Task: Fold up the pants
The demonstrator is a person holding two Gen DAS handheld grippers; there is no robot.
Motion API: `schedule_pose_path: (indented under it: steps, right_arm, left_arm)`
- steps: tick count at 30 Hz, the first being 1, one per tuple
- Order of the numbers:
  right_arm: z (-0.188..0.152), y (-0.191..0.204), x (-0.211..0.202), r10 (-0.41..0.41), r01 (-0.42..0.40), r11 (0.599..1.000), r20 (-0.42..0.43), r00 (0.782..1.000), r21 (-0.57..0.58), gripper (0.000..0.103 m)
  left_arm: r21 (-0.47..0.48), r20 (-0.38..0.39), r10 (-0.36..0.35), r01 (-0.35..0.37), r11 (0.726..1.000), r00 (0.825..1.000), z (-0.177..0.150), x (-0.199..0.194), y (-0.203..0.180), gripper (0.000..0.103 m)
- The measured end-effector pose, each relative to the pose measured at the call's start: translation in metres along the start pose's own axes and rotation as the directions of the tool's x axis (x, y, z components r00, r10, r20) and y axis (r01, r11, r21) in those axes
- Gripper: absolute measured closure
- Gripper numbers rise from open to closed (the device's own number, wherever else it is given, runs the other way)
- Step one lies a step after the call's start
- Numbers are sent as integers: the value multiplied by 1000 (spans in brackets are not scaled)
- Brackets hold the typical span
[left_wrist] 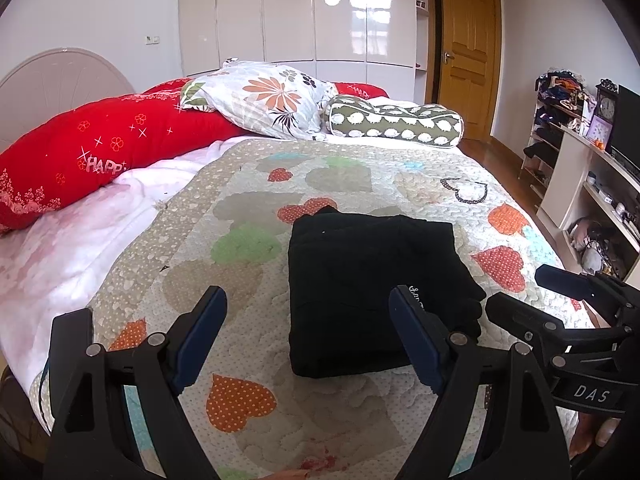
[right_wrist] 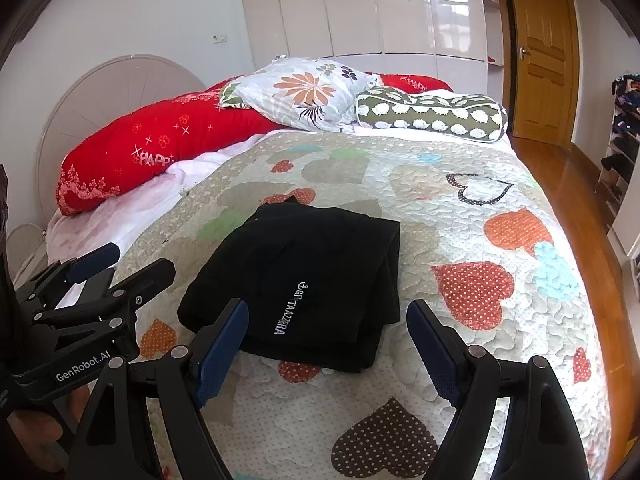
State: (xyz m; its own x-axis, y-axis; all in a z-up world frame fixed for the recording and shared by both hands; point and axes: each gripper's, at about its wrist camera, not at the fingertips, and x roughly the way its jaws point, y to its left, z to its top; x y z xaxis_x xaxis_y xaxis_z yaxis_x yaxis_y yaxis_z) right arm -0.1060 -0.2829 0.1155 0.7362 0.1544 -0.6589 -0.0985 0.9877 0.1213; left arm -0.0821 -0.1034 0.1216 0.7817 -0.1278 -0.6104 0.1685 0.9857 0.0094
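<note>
Two grippers, both with jaws spread wide and nothing between them, hang over the near end of the bed. The black pants (left_wrist: 372, 292) are folded into a chunky, roughly square bundle lying flat on the quilt (left_wrist: 248, 208), about mid-bed. From the left wrist view, the left gripper (left_wrist: 308, 320) sits just short of the bundle's near edge, its right finger overlapping the bundle's lower right corner in the picture (can't tell if it actually touches the fabric). From the right wrist view, the right gripper (right_wrist: 328, 328) frames the near edge of the pants, which lie just ahead of and between the fingertips, closer to the left one.

Texture-wise: the pants look like soft matte knit, stacked layers showing along the right side, with white lettering (right_wrist: 290, 308) running down the top face. The quilt is puffy and stitched, with polka-dot heart patches in orange, red, green, pale blue and brown. The gripper fingers are hard black plastic with dark blue ribbed pads (right_wrist: 218, 350).

At the head of the bed there's a long red bolster (left_wrist: 100, 152), a floral pillow (left_wrist: 264, 100) and a green roll cushion with white shapes (left_wrist: 394, 120). Glossy white wardrobe (left_wrist: 296, 12) and a wooden door (left_wrist: 468, 52) sit behind.
</note>
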Motion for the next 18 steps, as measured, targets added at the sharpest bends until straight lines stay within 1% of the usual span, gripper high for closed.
schedule_pose_path:
  steps: [10, 18]
  right_arm:
    - [-2, 3, 8, 4, -4, 1000, -23, 1000, -12, 20]
    - [-2, 2, 9, 7, -7, 1000, -25, 1000, -9, 20]
  left_arm:
    - [12, -13, -8, 8, 1000, 1000, -2, 4, -1, 19]
    - [10, -16, -10, 10, 1000, 1000, -2, 5, -2, 19]
